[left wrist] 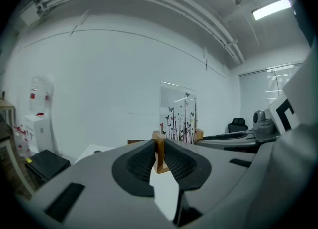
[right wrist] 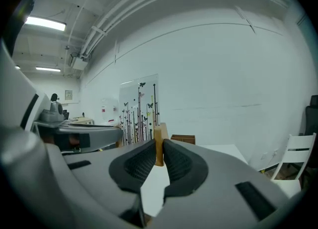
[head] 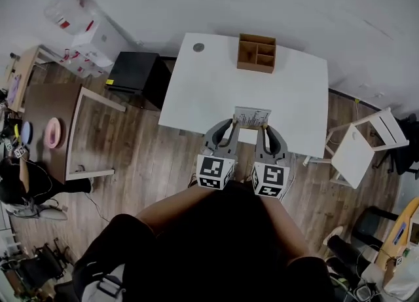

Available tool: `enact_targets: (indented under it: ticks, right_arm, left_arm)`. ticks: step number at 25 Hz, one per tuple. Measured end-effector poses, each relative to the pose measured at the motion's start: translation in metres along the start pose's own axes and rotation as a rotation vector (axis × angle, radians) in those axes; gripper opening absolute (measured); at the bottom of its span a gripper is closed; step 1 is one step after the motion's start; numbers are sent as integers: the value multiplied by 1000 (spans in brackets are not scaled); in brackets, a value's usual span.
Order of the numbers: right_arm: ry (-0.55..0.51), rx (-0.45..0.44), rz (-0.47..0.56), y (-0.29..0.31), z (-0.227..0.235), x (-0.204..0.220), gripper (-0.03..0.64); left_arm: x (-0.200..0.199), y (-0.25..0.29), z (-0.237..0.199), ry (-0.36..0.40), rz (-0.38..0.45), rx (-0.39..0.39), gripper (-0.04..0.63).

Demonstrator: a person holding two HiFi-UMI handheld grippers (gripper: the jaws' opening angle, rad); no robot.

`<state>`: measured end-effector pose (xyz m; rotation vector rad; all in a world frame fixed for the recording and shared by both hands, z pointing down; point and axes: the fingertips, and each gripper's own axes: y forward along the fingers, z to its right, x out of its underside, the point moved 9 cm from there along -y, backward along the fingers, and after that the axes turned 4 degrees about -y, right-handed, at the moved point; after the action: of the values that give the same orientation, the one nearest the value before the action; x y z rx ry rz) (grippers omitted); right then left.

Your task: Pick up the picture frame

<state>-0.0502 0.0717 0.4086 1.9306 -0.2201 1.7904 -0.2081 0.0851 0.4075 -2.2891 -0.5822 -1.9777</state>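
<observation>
The picture frame (head: 252,116) is a clear pane printed with dark stems and butterflies, set on two small wooden feet. It is held upright over the near edge of the white table (head: 216,78). My left gripper (head: 234,122) is shut on its left wooden foot (left wrist: 159,154). My right gripper (head: 264,124) is shut on the right wooden foot (right wrist: 159,146). The pane (left wrist: 178,111) rises to the right in the left gripper view, and the pane (right wrist: 138,110) stands to the left in the right gripper view.
A wooden compartment box (head: 256,53) stands at the table's far side. A black cabinet (head: 133,73) and a wooden side table (head: 55,120) are to the left, a white chair (head: 359,148) to the right. The person's body fills the near foreground.
</observation>
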Motion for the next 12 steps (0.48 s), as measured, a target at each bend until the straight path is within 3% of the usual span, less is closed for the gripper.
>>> enact_targets:
  ticks: [12]
  right_arm:
    - [-39, -67, 3, 23, -88, -2, 64]
  left_arm:
    - [7, -53, -76, -22, 26, -66, 63]
